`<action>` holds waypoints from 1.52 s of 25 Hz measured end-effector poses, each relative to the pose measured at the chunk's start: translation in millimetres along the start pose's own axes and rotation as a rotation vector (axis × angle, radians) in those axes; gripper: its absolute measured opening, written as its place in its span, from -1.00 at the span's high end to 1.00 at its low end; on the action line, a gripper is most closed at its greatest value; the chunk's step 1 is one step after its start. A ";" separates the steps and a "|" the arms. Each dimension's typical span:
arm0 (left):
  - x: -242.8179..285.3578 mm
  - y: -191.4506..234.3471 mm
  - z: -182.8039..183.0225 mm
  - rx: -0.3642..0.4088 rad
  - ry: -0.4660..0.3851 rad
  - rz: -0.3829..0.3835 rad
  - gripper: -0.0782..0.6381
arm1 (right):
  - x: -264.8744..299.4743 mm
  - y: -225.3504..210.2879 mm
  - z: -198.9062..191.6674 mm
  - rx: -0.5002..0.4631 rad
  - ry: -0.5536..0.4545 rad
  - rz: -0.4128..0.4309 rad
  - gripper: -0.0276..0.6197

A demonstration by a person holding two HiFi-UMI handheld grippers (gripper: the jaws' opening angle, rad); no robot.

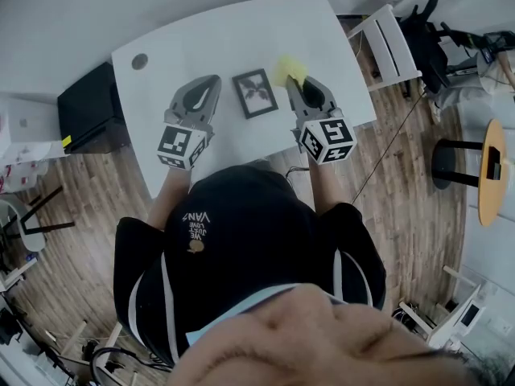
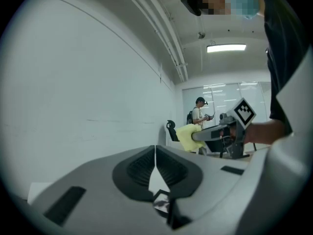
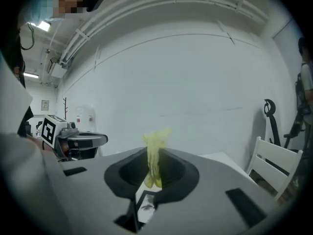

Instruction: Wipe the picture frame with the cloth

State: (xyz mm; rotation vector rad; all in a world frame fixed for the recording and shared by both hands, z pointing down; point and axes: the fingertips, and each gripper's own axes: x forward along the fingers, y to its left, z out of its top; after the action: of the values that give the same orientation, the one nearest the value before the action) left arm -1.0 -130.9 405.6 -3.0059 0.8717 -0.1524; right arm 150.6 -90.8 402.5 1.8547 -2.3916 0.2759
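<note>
A small dark picture frame (image 1: 255, 92) lies flat on the white table (image 1: 241, 30), between the two grippers. My right gripper (image 1: 299, 82) is just right of the frame, shut on a yellow cloth (image 1: 290, 69) that sticks out past its tips. In the right gripper view the cloth (image 3: 154, 155) stands pinched between the jaws, and a corner of the frame (image 3: 145, 205) shows below. My left gripper (image 1: 211, 81) rests left of the frame, shut with nothing in it. In the left gripper view its jaws meet in a thin line, and the right gripper (image 2: 215, 132) shows with the cloth (image 2: 187, 133).
A black box (image 1: 88, 107) stands on the floor left of the table. A white chair (image 1: 390, 43) is at the table's far right corner, and a round wooden side table (image 1: 491, 167) further right. A cable hole (image 1: 140, 60) marks the table's left part. A person (image 2: 199, 112) stands far off.
</note>
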 end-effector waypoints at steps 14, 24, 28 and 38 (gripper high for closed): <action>-15.7 -1.2 3.9 0.009 -0.016 -0.057 0.73 | -24.2 30.2 12.2 -0.021 -0.063 -0.052 0.78; -22.6 -5.7 3.7 0.006 -0.021 -0.077 0.73 | -29.9 39.5 4.7 -0.028 -0.043 -0.077 0.78; -23.4 -7.0 2.9 0.001 -0.024 -0.080 0.73 | -30.9 40.4 3.2 -0.024 -0.042 -0.080 0.78; -25.5 -4.5 -0.4 -0.003 -0.017 -0.079 0.73 | -29.0 43.6 -0.3 -0.021 -0.033 -0.080 0.78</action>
State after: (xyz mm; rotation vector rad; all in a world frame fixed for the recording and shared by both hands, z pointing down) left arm -20.1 -113.4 403.9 -3.0411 0.7537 -0.1267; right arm 115.8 -52.8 393.8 1.9549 -2.3249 0.2142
